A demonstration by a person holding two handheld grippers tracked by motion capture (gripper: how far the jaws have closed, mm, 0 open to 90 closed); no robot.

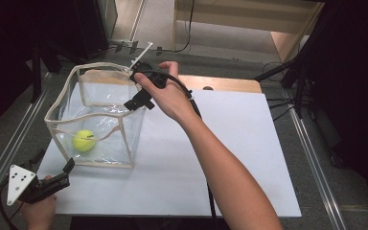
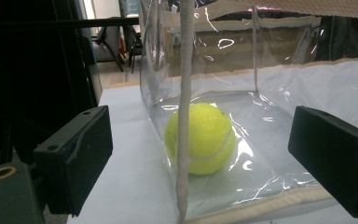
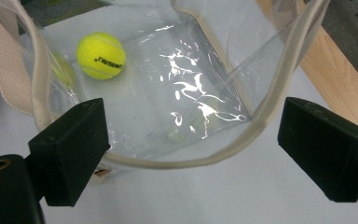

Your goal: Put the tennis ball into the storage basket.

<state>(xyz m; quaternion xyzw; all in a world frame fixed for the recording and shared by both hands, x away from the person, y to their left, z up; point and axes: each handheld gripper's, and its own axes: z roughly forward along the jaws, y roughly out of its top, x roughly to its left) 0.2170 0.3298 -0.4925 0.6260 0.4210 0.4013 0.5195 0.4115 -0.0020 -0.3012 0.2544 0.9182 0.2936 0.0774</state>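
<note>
A clear plastic bag (image 1: 60, 102) with cream trim stands open on the white board (image 1: 211, 158). Inside it, at the near left corner, lies a yellow tennis ball (image 1: 84, 140). My right gripper (image 1: 136, 101) hangs open above the bag's right rim, jaws pointing down into it. In the right gripper view the right gripper (image 3: 193, 137) straddles the cream rim (image 3: 177, 163), with the ball (image 3: 101, 55) far below. My left gripper (image 1: 55, 164) rests open at the board's near left, just short of the bag. In the left gripper view the left gripper (image 2: 200, 154) faces the ball (image 2: 205, 126) through the bag's corner seam (image 2: 183, 116).
A wooden tabletop edge (image 1: 220, 82) shows behind the board. Metal rails run along the left (image 1: 9, 143) and right (image 1: 311, 158) sides. Black stands and cables crowd the far right (image 1: 297, 72). The board's right half is bare.
</note>
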